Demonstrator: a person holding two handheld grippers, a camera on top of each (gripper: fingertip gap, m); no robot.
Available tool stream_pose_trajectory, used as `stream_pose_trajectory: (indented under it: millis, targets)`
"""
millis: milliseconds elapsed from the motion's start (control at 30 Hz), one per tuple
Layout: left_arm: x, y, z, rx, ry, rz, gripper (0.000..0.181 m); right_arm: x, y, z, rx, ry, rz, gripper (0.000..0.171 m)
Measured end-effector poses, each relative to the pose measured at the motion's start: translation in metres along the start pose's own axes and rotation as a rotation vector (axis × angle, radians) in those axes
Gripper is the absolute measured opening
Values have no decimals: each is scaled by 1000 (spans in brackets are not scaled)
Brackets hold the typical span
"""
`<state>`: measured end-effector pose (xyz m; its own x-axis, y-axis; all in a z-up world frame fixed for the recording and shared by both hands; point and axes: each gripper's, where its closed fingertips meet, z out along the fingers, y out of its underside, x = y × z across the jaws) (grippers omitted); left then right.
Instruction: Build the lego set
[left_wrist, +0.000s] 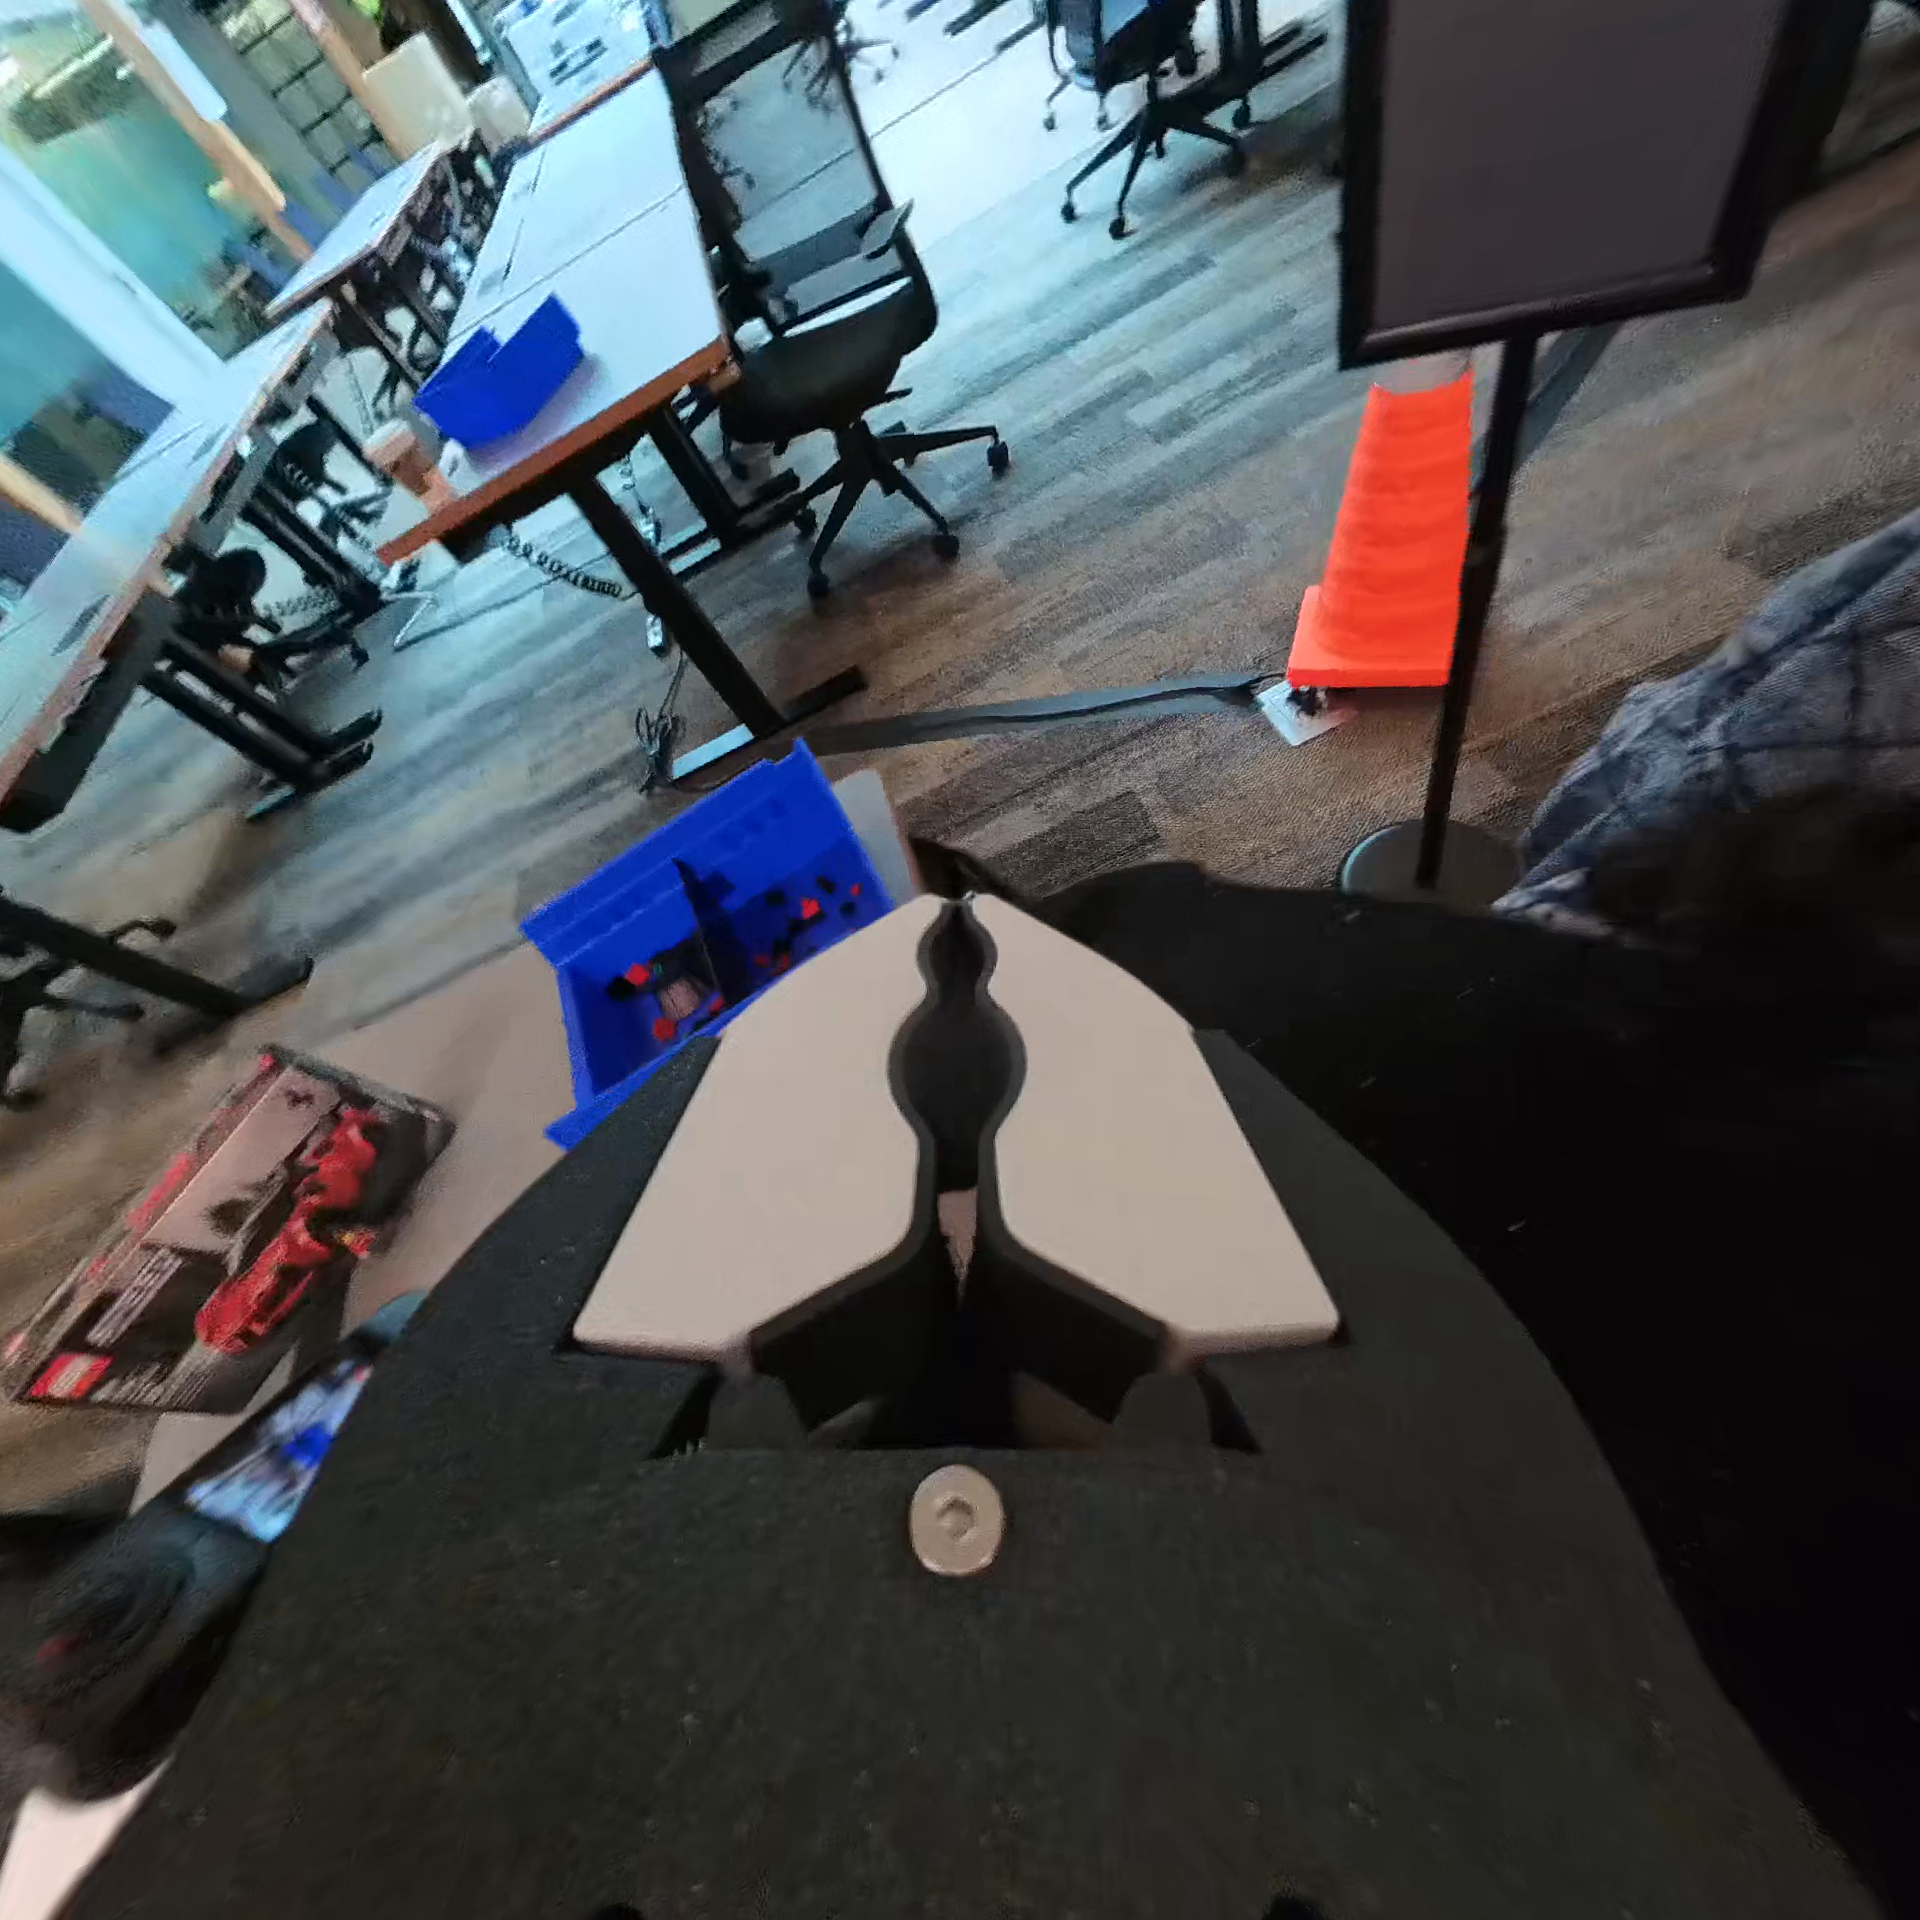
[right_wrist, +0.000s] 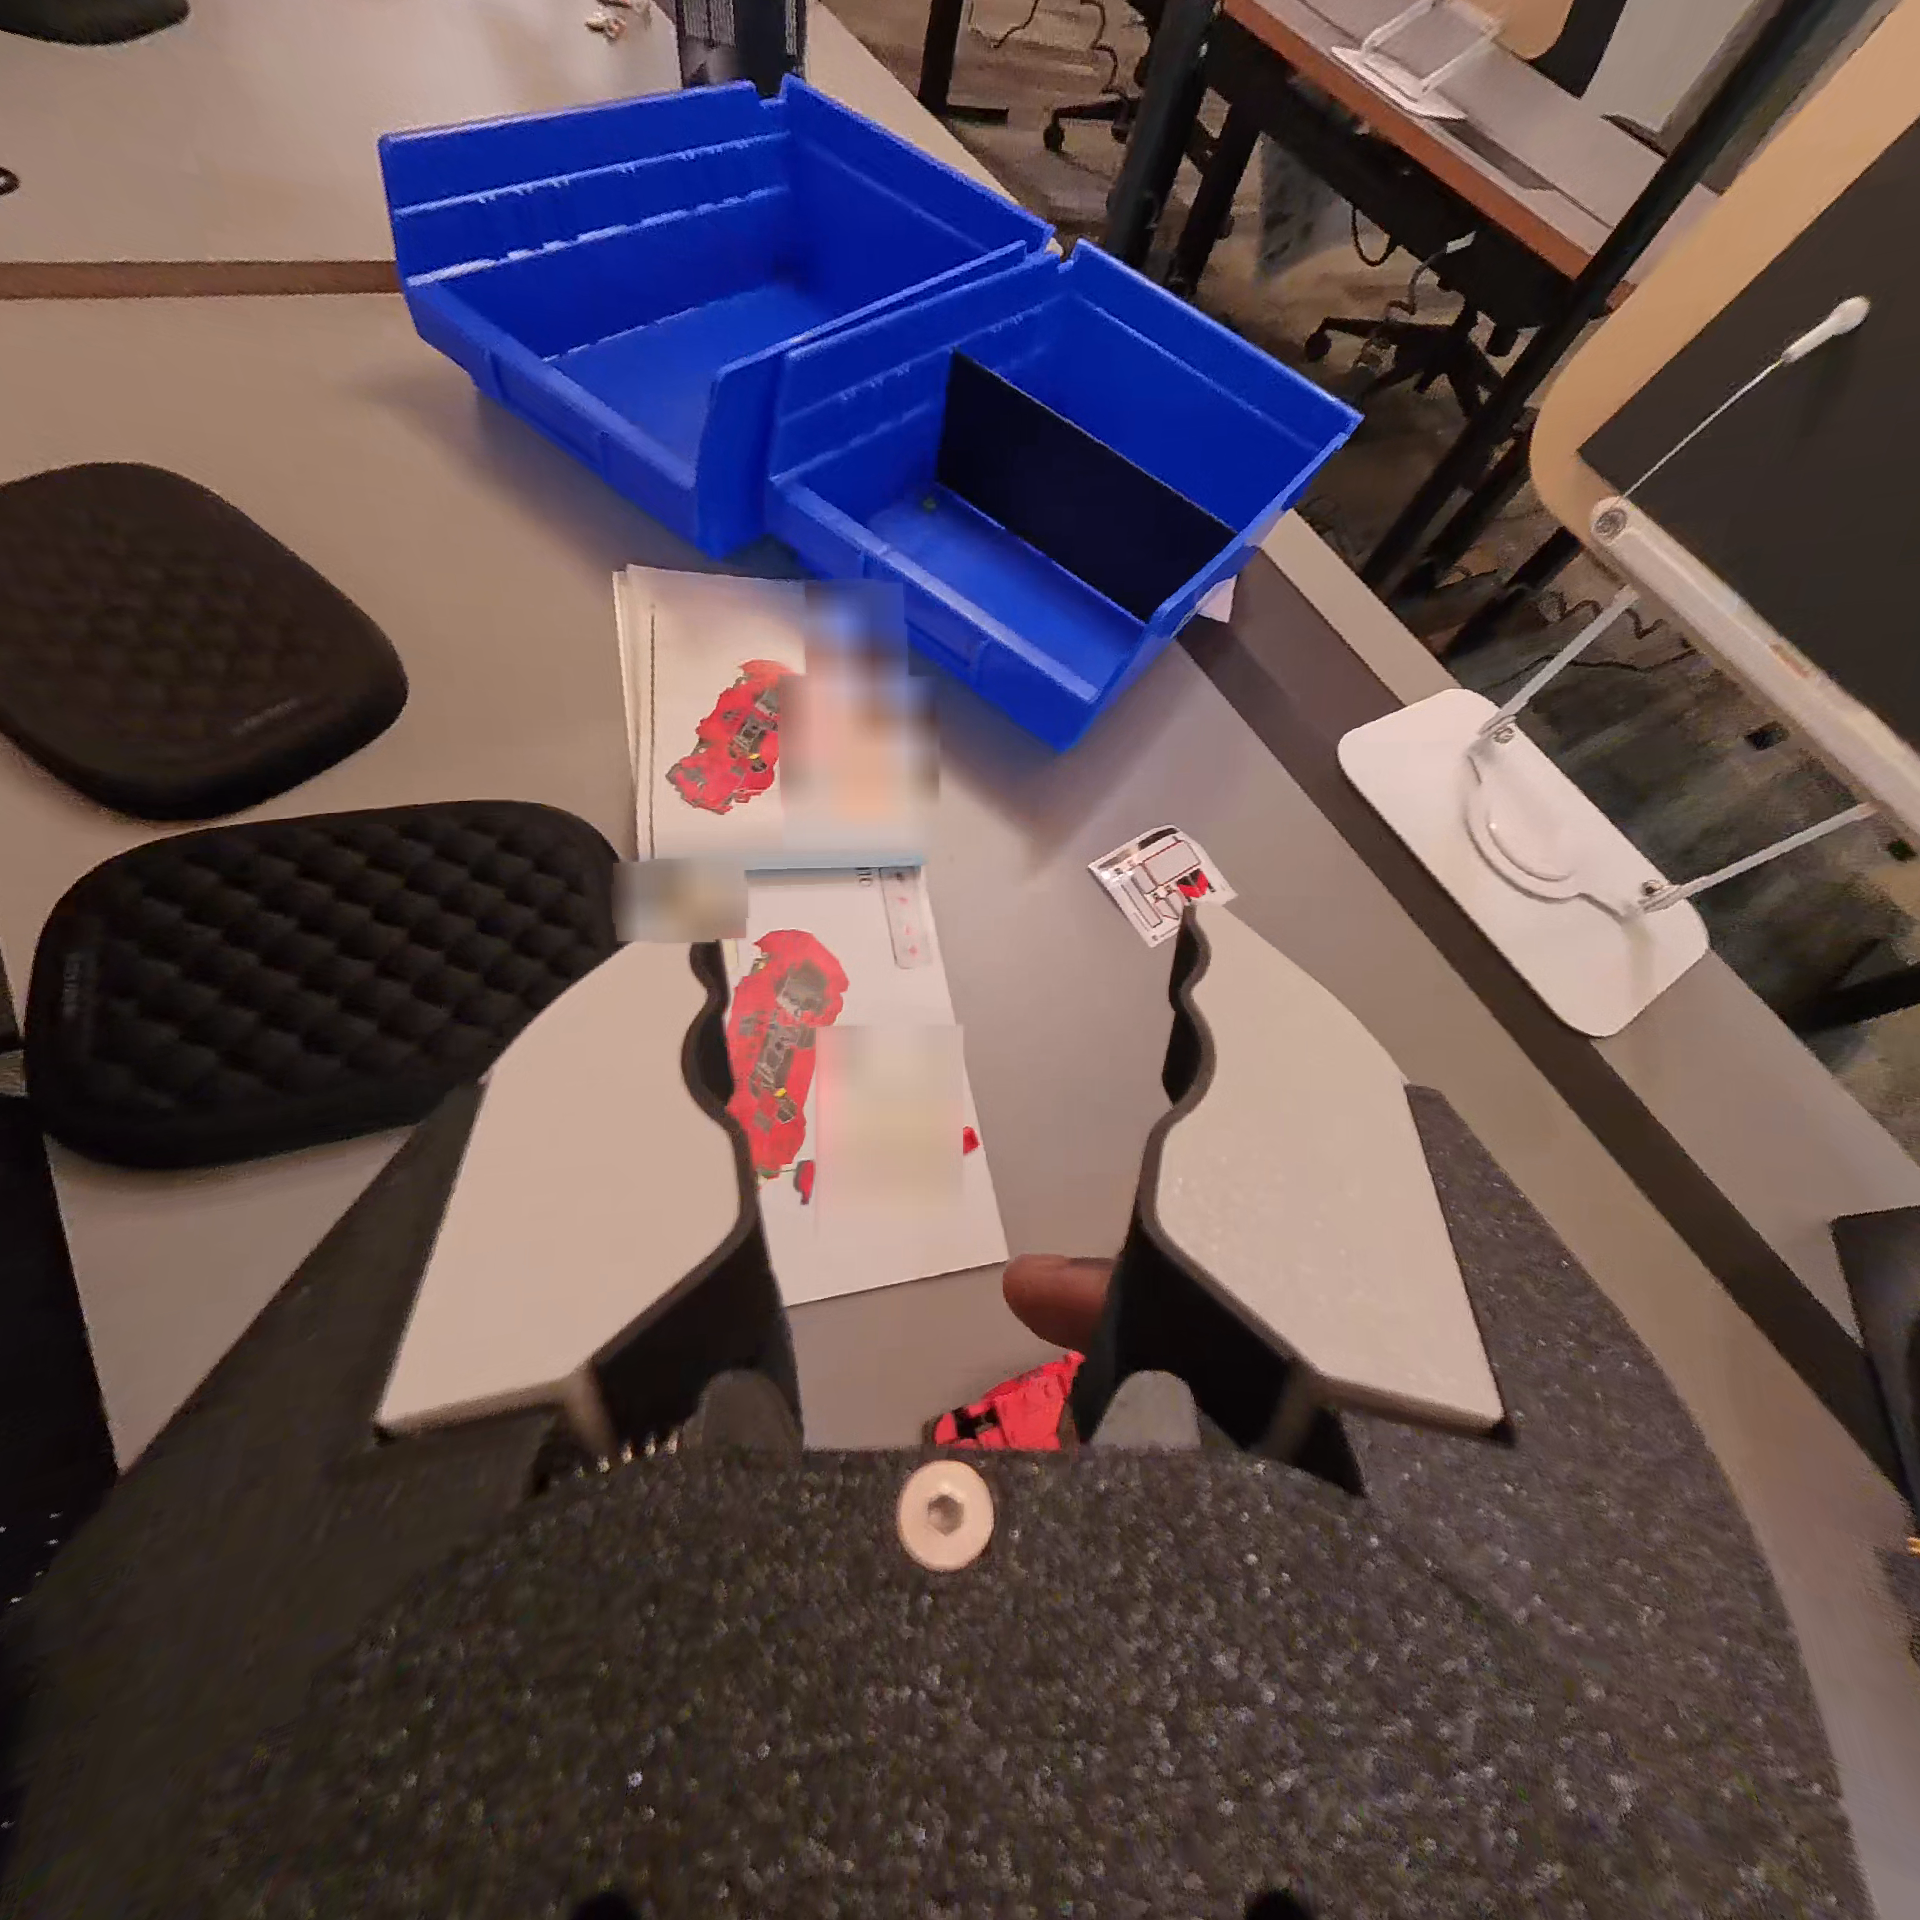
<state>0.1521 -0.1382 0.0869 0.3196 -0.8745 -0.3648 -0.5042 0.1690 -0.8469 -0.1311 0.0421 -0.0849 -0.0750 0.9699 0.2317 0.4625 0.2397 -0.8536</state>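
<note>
In the right wrist view my right gripper (right_wrist: 948, 940) is open above the grey table (right_wrist: 1091, 1039), over an open instruction booklet (right_wrist: 873, 935) with red car pictures. A red lego assembly (right_wrist: 1008, 1408) shows low between the finger bases, with a person's fingertip (right_wrist: 1055, 1299) on it. A small sticker sheet (right_wrist: 1158, 883) lies by the right fingertip. In the left wrist view my left gripper (left_wrist: 961, 906) is shut, raised near dark clothing; nothing shows between its tips. A blue bin (left_wrist: 623, 935) holding small red and black parts sits behind it. The lego box (left_wrist: 229, 1236) lies at the left.
Two blue bins stand at the back, a large one (right_wrist: 582, 218) and a smaller one (right_wrist: 1101, 665) with a black divider. Two black cushioned pads (right_wrist: 301, 977) lie at the left. A white stand base (right_wrist: 1403, 769) sits near the right table edge. Desks, chairs and an orange cone (left_wrist: 1392, 540) are beyond. The gap from one gripper's tips to the other's is roughly 35 cm.
</note>
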Motion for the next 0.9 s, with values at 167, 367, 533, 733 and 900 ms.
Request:
stream_pose_trajectory:
  millis: [167, 367, 533, 733, 900]
  targets:
    - [-110, 69, -28, -23, -212, -135, 1, 19, 20, -1, 86, 55, 78, 88]
    - [-209, 236, -126, 185, -417, -619, 2, 19, 62, -13, 343, -30, 166, 0]
    - [-204, 340, -163, 345, -582, -766, 5, 4, 92, -14, 421, -48, 154, 0]
    - [-182, 411, -167, 149, -889, -715, 21, -54, 155, 31, -49, -252, 263, 30]
    - [-160, 437, -155, 131, -775, -854, 4, -72, 168, 55, -199, -238, 235, 23]
